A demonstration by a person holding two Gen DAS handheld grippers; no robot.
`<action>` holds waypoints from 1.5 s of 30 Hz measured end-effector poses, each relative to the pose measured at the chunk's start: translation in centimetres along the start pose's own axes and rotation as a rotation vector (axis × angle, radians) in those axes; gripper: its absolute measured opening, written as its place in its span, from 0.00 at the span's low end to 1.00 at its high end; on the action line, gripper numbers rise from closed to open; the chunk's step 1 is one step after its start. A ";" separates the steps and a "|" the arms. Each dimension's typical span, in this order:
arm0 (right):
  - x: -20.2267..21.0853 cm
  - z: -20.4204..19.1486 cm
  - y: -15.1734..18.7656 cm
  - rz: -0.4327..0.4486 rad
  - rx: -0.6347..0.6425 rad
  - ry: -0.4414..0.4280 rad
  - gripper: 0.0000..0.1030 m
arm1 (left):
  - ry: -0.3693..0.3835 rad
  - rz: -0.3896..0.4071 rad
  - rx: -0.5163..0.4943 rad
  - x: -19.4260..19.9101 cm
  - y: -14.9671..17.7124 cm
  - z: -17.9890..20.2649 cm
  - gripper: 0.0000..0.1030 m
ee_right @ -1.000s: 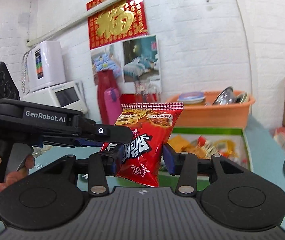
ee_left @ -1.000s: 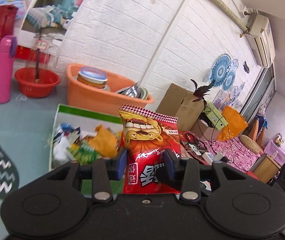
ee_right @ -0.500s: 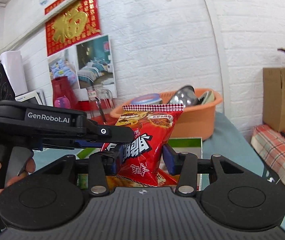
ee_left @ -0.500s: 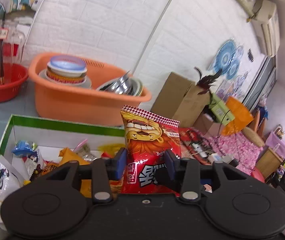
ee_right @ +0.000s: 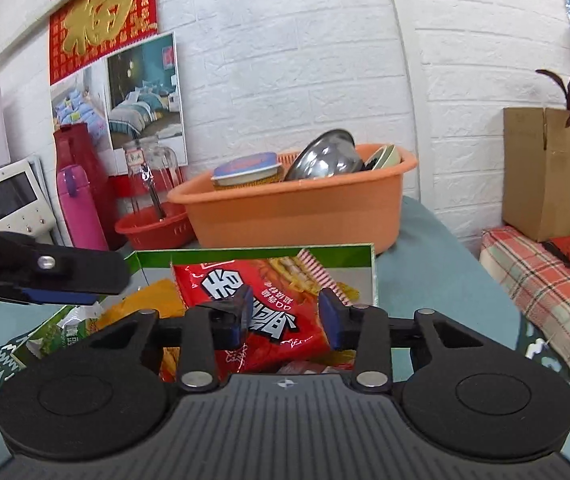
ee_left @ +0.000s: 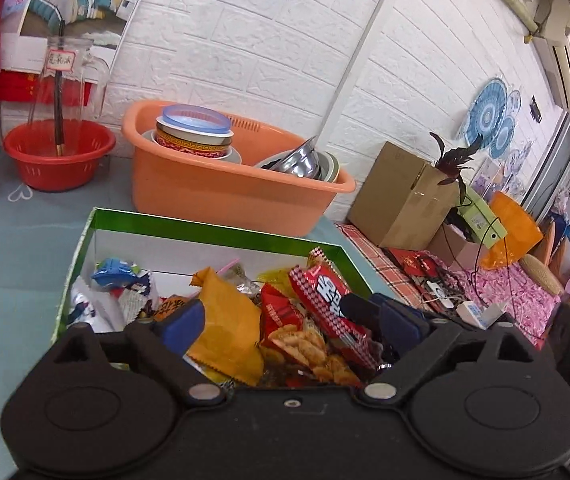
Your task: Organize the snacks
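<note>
red bag (ee_left: 327, 304) lying in the green box (ee_left: 213, 232), on top of the other snacks at the right end, tilted against the pile. left gripper (ee_left: 293, 316) spread wide over the heap, pinching nothing, bag close by its right finger — contact not clear. right gripper (ee_right: 285, 314) parted too, pads either side of the bag (ee_right: 261, 304) with a gap showing at the right pad; whether the left pad touches, cannot tell. step in hand, by the look of it: letting go and clearing out. best done by lifting both grippers straight up and back, fingers kept wide, so no pad drags the foil or tips the bag over the box (ee_right: 365, 250) wall. worth checking it sits below the rim, not propped on the yellow packet (ee_left: 225, 320). long axis running from near side up toward the far right corner, serrated top edge pointing at that corner — printed face up, slanted rather than flat.
</note>
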State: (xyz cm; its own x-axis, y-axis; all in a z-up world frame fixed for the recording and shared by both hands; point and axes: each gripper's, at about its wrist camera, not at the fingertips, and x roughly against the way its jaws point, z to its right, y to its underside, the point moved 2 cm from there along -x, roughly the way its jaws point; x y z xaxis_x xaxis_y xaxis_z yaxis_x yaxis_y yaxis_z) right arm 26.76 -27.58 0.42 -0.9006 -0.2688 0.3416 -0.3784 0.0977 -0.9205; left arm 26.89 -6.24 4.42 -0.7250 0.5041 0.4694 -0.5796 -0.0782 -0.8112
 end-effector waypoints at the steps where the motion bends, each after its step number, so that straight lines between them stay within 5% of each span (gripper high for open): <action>1: 0.1 -0.1 -0.1 -0.008 0.000 -0.005 0.62 | -0.007 -0.001 -0.007 0.4 0.2 0.3 1.00; 2: 0.6 -0.1 -0.3 -0.011 -0.005 -0.011 0.63 | -0.010 0.002 -0.011 1.1 0.3 0.4 1.00; 5: 3.6 -0.4 -1.1 0.020 -0.050 -0.037 1.00 | -0.022 0.033 -0.005 3.6 0.7 0.9 1.00; 14: 14.1 -3.6 -1.5 0.024 0.024 0.044 1.00 | -0.124 0.139 -0.065 12.1 3.5 4.2 1.00; 19: 17.0 -4.7 0.6 -0.005 0.071 0.067 1.00 | -0.201 0.117 -0.071 13.7 6.9 4.9 1.00; 30: 18.3 -4.5 5.9 -0.077 0.062 0.127 1.00 | -0.367 0.040 -0.110 13.2 13.4 4.6 1.00; 45: 18.4 -4.7 7.0 -0.091 0.087 0.148 1.00 | -0.426 0.025 -0.112 13.1 14.2 4.5 1.00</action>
State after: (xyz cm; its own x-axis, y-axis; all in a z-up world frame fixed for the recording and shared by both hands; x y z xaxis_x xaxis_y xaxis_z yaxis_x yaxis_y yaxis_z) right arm 6.53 -27.32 1.13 -0.8873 -0.1285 0.4429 -0.4460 -0.0053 -0.8950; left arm 7.45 -4.64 0.62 -0.8405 0.1021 0.5321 -0.5331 0.0198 -0.8458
